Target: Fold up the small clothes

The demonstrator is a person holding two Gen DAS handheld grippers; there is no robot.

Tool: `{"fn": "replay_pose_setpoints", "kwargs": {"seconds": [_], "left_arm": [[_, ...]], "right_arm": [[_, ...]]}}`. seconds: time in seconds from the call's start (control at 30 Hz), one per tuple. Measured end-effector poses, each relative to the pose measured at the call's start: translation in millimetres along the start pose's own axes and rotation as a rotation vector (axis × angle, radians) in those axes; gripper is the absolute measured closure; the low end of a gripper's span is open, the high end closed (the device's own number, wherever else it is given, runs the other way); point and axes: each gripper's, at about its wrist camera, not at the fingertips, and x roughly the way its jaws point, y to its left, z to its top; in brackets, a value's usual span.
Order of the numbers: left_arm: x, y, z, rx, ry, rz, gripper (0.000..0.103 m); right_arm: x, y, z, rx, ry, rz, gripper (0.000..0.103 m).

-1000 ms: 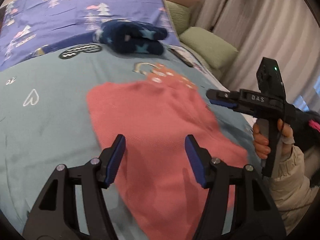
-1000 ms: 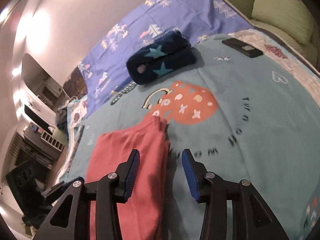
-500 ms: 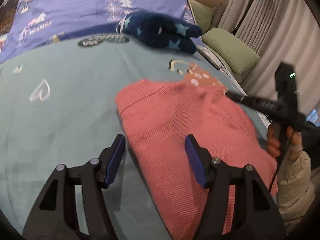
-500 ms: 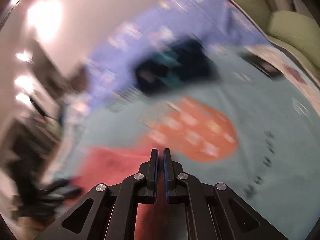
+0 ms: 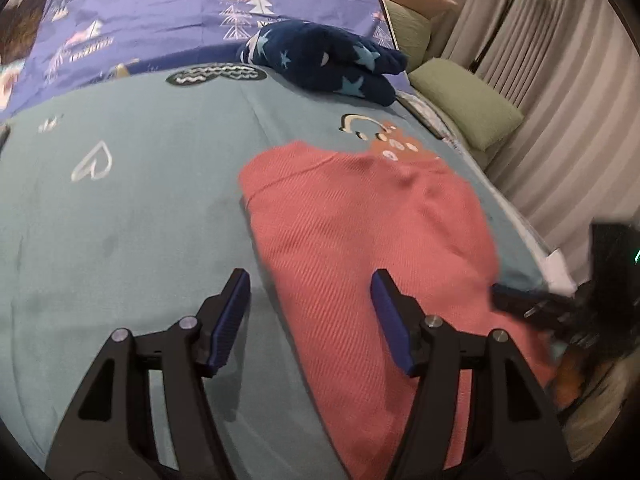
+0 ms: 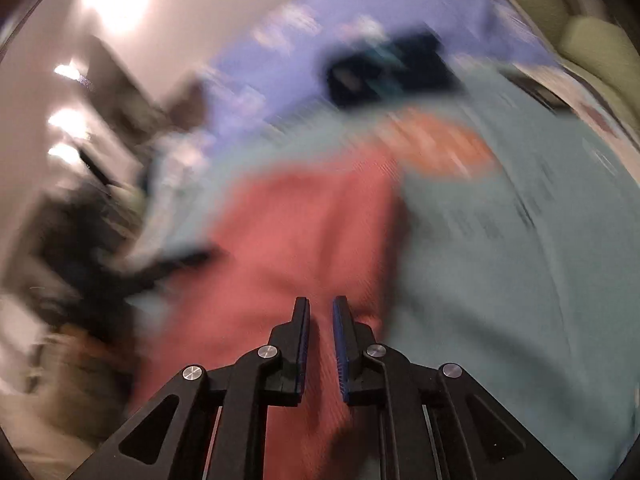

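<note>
- Coral-pink ribbed knit garment [image 5: 360, 248]: lies flat on the teal printed bedspread [image 5: 132, 216]; in the left wrist view it runs from the centre toward 5 o'clock, its far edge toward 12 o'clock.
- Left gripper [image 5: 310, 320]: black frame with blue pads, jaws wide apart and holding nothing. Its right finger [image 5: 390, 316] stands over the garment; its left finger [image 5: 230, 312] stands over bare bedspread, so the garment's left edge falls between the two.
- Right gripper [image 6: 321, 336]: jaws narrow, a thin gap open between the blue pads, with the garment seen behind them. The right wrist view is heavily blurred, and whether any cloth is caught cannot be told.
- The same right gripper [image 5: 560, 304] appears as a dark blur at 4 o'clock in the left wrist view, at the garment's right edge.
- Navy plush bundle with pale blue stars [image 5: 324, 64]: rests at 12 o'clock, where the bedspread meets the purple sheet printed with trees [image 5: 160, 12], well apart from the garment.
- Orange round print with white marks [image 5: 396, 146]: part of the bedspread, just beyond the garment's far edge.
- Olive-green pillow [image 5: 464, 104]: at 2 o'clock, beside the pale pleated curtain [image 5: 560, 92].
</note>
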Motion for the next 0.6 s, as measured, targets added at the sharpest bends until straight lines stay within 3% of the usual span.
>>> {"fn": "replay_pose_setpoints", "kwargs": {"seconds": [0.03,0.13,0.2,0.3,0.37,0.43,0.5,0.53,0.57,0.6], "left_arm": [[-6,-2,-3,0.006,-0.004,-0.012,0.039],[-26,-9,-18,0.041,-0.007,-0.021,0.039],[-41,-10,-35,0.034,0.018,-0.085,0.039],[-55,-12,-61,0.018,0.072,-0.175,0.039],[-59,-14,-79,0.004,0.112,-0.202,0.039],[-60,-14,-96,-0.021,0.148,-0.255,0.039],[-63,-15,-105,-0.027,0.139,-0.275,0.039],[-66,-17,-107,-0.017,0.130,-0.281,0.043],[-68,-18,-107,-0.013,0.127,-0.300,0.076],[-67,-18,-108,-0.023,0.137,-0.315,0.090]], "right_arm": [[-11,-3,-9,0.025,-0.055,0.017,0.092],[-41,1,-19,0.061,-0.101,-0.001,0.088],[-60,8,-28,0.041,-0.126,0.042,0.088],[-74,24,-46,-0.031,-0.102,0.087,0.083],[-68,27,-59,-0.050,-0.056,0.021,0.080],[-64,26,-69,-0.028,-0.030,-0.003,0.080],[-66,15,-76,0.036,-0.040,0.033,0.080],[-69,13,-79,0.062,-0.048,0.047,0.080],[-71,10,-81,0.089,-0.055,0.058,0.080],[-72,11,-83,0.096,-0.058,0.057,0.080]]}}
